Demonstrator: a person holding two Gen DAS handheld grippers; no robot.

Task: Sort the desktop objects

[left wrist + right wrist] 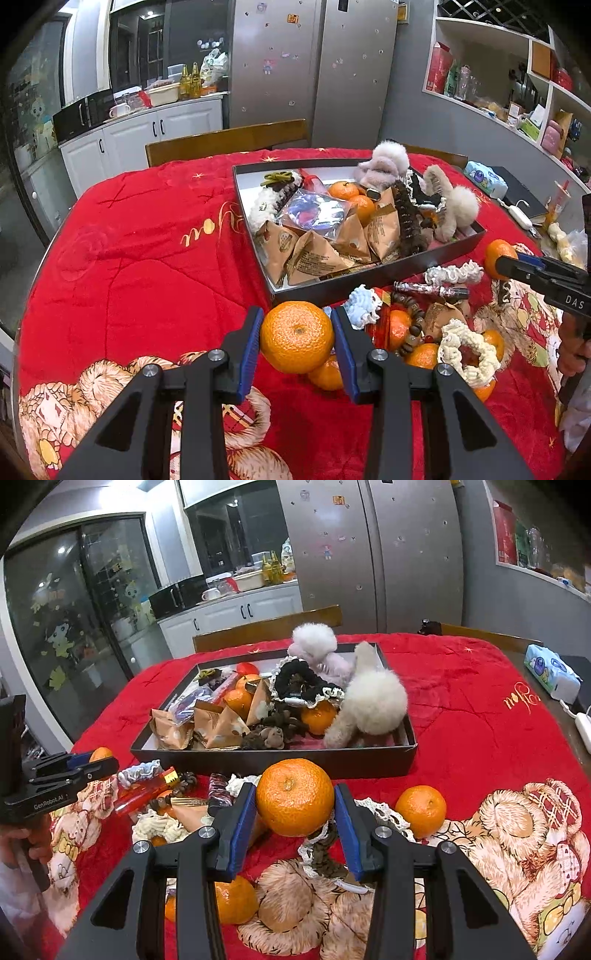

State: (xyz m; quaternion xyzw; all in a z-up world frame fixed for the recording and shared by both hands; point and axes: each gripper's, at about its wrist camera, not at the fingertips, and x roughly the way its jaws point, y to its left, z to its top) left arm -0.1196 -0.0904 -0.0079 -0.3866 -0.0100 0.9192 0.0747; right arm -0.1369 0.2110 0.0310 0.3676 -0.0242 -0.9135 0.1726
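Sorting looking partway done. Box (369,284) already holding mandarins, brown packets, fluffy clips, scrunchies.

Left gripper (297,338) clamping mandarin (297,336) just in front of box, jaws pressing both sides. Right gripper (295,803) clamping second mandarin (294,797), also just in front of box.

Pile (424,325) still waiting beside box front: more mandarins, scrunchies, beads, wrapped sticks.

Held fruit looking bright orange, dimpled, stem scar facing up, unbruised.
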